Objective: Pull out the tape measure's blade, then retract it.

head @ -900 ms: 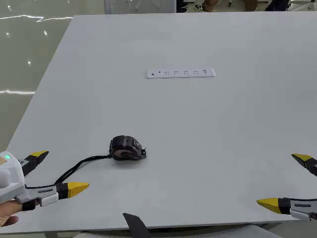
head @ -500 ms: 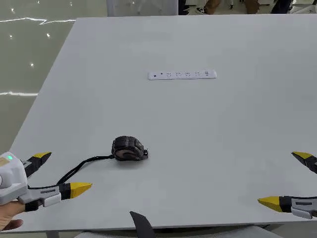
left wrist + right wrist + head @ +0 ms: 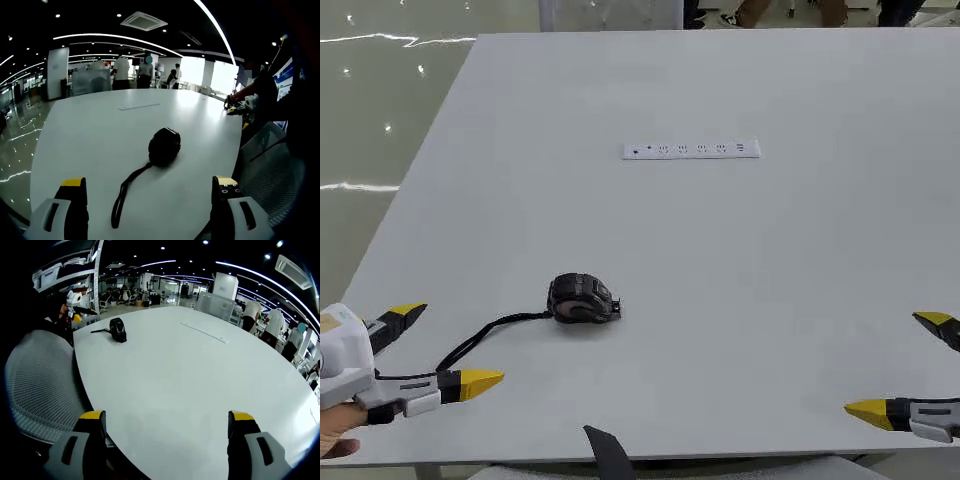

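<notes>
A black tape measure (image 3: pixel 582 298) lies on the white table (image 3: pixel 740 250), its black wrist strap (image 3: pixel 480 338) trailing toward the left front. Its blade is inside the case. My left gripper (image 3: pixel 445 346) is open at the table's left front corner, its yellow-tipped jaws on either side of the strap's end. In the left gripper view the tape measure (image 3: pixel 164 146) sits ahead of the open left gripper (image 3: pixel 149 186). My right gripper (image 3: pixel 905 365) is open at the right front edge, far from the tape measure (image 3: pixel 118 329), with nothing between its jaws.
A white power strip (image 3: pixel 691 150) lies across the far middle of the table. A mesh chair back (image 3: pixel 40 385) stands at the table's near edge. People stand in the room beyond the table (image 3: pixel 130 70).
Only the head camera has shifted a little; the tape measure and both grippers stay where they were.
</notes>
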Demonstrator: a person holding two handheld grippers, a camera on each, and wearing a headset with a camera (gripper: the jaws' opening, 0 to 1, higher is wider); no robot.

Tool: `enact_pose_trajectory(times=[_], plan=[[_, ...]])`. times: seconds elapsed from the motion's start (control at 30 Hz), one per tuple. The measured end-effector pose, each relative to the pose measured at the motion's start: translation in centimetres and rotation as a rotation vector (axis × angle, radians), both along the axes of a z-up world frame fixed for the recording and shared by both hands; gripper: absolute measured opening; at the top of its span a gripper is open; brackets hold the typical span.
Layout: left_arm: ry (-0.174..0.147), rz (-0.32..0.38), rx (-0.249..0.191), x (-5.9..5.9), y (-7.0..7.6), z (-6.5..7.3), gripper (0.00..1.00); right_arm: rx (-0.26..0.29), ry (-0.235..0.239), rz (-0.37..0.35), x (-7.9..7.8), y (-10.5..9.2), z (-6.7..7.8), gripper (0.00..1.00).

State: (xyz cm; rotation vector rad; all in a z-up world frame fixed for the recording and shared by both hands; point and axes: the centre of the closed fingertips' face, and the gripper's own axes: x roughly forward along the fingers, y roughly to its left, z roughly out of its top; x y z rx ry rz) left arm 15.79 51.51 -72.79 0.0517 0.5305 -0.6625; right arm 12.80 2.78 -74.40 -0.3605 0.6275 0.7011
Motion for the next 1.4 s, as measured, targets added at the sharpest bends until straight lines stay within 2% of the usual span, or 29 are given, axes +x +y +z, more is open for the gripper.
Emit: enact_pose_trajectory(times=[0.07, 0.13, 0.17, 0.2, 0.23, 0.27, 0.3, 0.4, 0.43, 0.47, 0.53, 0.6, 0.7, 0.77, 0.87, 0.9, 0.93, 0.97, 1.07, 1.2, 1.23, 1.4], plan=[[0.017, -0.006, -0.011, 0.2, -0.1, 0.1, 1.0, 0.0, 0.001, 0.01, 0.0, 0.3, 0.1, 1.0], [0.06, -0.001, 0.0, 0.5, -0.2, -0.2, 0.98, 0.001, 0.007, 0.034, 0.1, 0.7, 0.3, 1.0], [0.078, -0.003, 0.005, 0.6, -0.2, -0.3, 0.95, -0.001, 0.006, 0.043, 0.3, 0.9, 0.4, 1.0], [0.098, -0.037, -0.003, 0.5, -0.7, -0.3, 0.89, 0.007, 0.013, 0.053, 0.6, 1.2, 0.5, 0.99], [0.09, -0.07, 0.003, 0.6, -1.1, -0.2, 0.83, 0.022, 0.03, 0.058, 0.7, 1.5, 0.6, 0.98], [0.077, -0.073, 0.025, 0.9, -1.2, -0.1, 0.82, 0.034, 0.047, 0.063, 0.8, 1.9, 0.6, 0.97], [0.052, -0.103, 0.039, 1.3, -1.8, 0.1, 0.86, 0.029, 0.042, 0.071, 1.2, 2.2, 0.7, 0.99], [0.066, -0.143, 0.051, 1.6, -2.9, 0.2, 0.99, 0.017, 0.033, 0.11, 1.8, 3.3, 0.9, 1.0], [0.089, -0.187, 0.064, 1.4, -3.4, 0.0, 0.99, 0.017, 0.032, 0.124, 2.1, 3.9, 1.0, 1.0], [0.084, -0.199, 0.068, 1.6, -3.7, 0.1, 1.0, 0.017, 0.029, 0.134, 2.3, 4.2, 1.1, 1.0], [0.069, -0.252, 0.118, 2.0, -4.2, 0.0, 1.0, 0.02, 0.018, 0.151, 2.9, 5.0, 1.4, 1.0], [0.069, -0.302, 0.168, 2.3, -4.6, -0.1, 1.0, 0.024, 0.009, 0.172, 3.4, 5.7, 1.7, 1.0], [0.063, -0.339, 0.176, 3.2, -5.4, 0.4, 1.0, 0.022, 0.001, 0.196, 4.0, 6.4, 1.9, 1.0], [0.056, -0.368, 0.197, 3.8, -5.8, 0.6, 1.0, 0.015, -0.002, 0.213, 4.4, 7.0, 2.0, 1.0], [0.069, -0.411, 0.222, 4.4, -6.6, 0.7, 1.0, 0.012, -0.006, 0.235, 4.9, 7.8, 2.0, 1.0], [0.073, -0.431, 0.236, 4.5, -6.8, 0.5, 1.0, 0.013, -0.005, 0.242, 5.0, 8.0, 2.0, 1.0], [0.064, -0.477, 0.271, 4.7, -7.0, 0.3, 1.0, 0.013, 0.002, 0.256, 5.1, 8.5, 1.9, 1.0], [0.073, -0.51, 0.299, 4.6, -7.1, 0.0, 0.99, 0.009, 0.003, 0.265, 5.1, 8.7, 1.8, 1.0], [0.086, -0.561, 0.31, 4.8, -8.1, 0.0, 0.96, -0.002, -0.004, 0.295, 5.6, 9.4, 1.7, 1.0], [0.087, -0.634, 0.373, 5.6, -8.7, -0.5, 0.96, -0.01, 0.004, 0.327, 6.2, 10.5, 1.5, 1.0], [0.1, -0.64, 0.381, 5.7, -8.8, -0.7, 0.96, -0.012, 0.005, 0.332, 6.3, 10.8, 1.4, 1.0], [0.104, -0.691, 0.423, 6.6, -10.0, -1.2, 0.95, -0.023, 0.012, 0.384, 6.8, 12.7, 0.7, 1.0]])
